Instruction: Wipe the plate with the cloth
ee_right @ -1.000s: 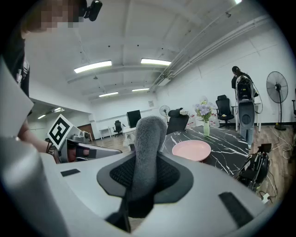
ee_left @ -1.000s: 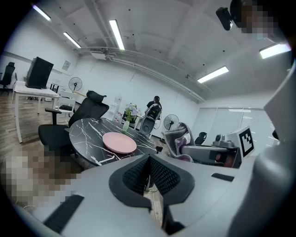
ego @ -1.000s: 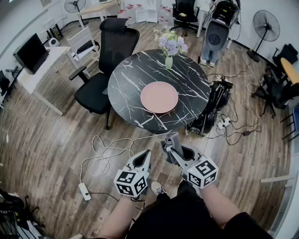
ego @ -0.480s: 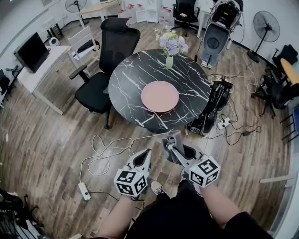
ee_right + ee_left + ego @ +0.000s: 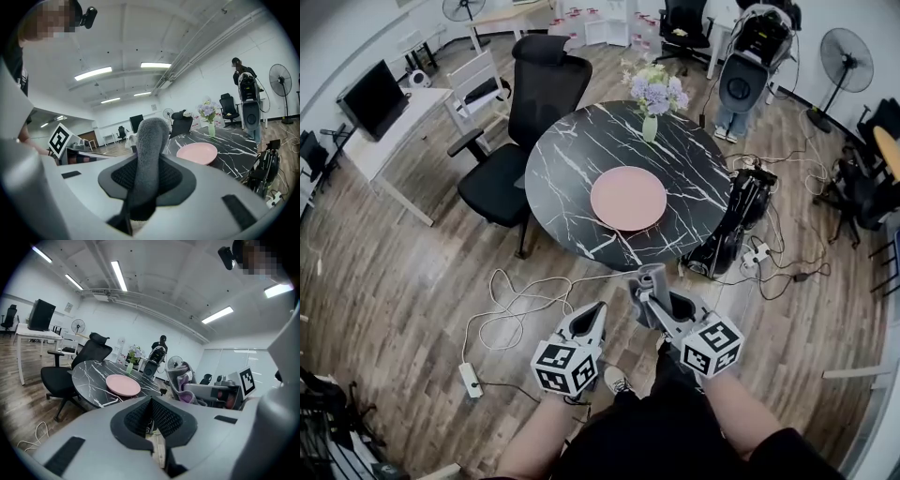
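Hovering above the floor [image 5: 403, 281], the left gripper [image 5: 588, 316] has its jaws together, empty. Well ahead, the plate [image 5: 628, 198] lies on the table [image 5: 558, 173]. The right gripper [image 5: 655, 300] is clamped on the cloth [image 5: 649, 278].

We hold both grippers low in front of our body, side by side and a little apart, forearms reaching forward and the marker cubes facing up toward us. Our left gripper [image 5: 592, 311] has its jaws pressed together with nothing between them. Our right gripper [image 5: 649, 284] is clamped on a grey cloth [image 5: 151, 136] that pokes past its tips.
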### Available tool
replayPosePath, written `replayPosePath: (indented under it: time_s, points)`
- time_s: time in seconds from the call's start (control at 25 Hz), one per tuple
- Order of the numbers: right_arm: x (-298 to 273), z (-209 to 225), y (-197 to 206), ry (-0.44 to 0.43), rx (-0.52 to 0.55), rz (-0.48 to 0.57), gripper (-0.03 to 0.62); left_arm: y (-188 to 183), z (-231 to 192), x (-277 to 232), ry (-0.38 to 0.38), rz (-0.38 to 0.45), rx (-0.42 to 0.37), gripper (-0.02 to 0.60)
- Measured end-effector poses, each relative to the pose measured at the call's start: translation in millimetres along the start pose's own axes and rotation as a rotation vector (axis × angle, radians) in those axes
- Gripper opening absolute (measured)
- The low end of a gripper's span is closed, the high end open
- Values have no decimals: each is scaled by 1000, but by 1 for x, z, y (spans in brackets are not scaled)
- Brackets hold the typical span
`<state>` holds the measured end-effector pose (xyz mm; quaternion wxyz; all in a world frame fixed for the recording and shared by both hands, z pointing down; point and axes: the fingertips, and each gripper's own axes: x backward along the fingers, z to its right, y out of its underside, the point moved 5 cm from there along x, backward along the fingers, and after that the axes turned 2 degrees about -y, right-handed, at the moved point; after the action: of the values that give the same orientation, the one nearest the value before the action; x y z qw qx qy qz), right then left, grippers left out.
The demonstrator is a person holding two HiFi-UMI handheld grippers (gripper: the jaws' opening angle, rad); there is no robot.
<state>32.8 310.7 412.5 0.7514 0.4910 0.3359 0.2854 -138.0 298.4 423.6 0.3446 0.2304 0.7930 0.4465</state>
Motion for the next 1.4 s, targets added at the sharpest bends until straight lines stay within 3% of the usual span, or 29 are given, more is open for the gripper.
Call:
replayPosePath:
  time_s: [0.28, 0.68, 1.4]
  points:
    - [-21, 36, -14, -39, -9, -11, 107, -11, -7, -30, -51, -6, 23, 18]
    - [-68, 120, -40, -95, -9, -58, 107, -31, -28, -108, -123, -10, 73, 18]
    - [-173, 236, -75, -281, 41, -179, 107, -68, -83, -216, -336, 29, 167, 20]
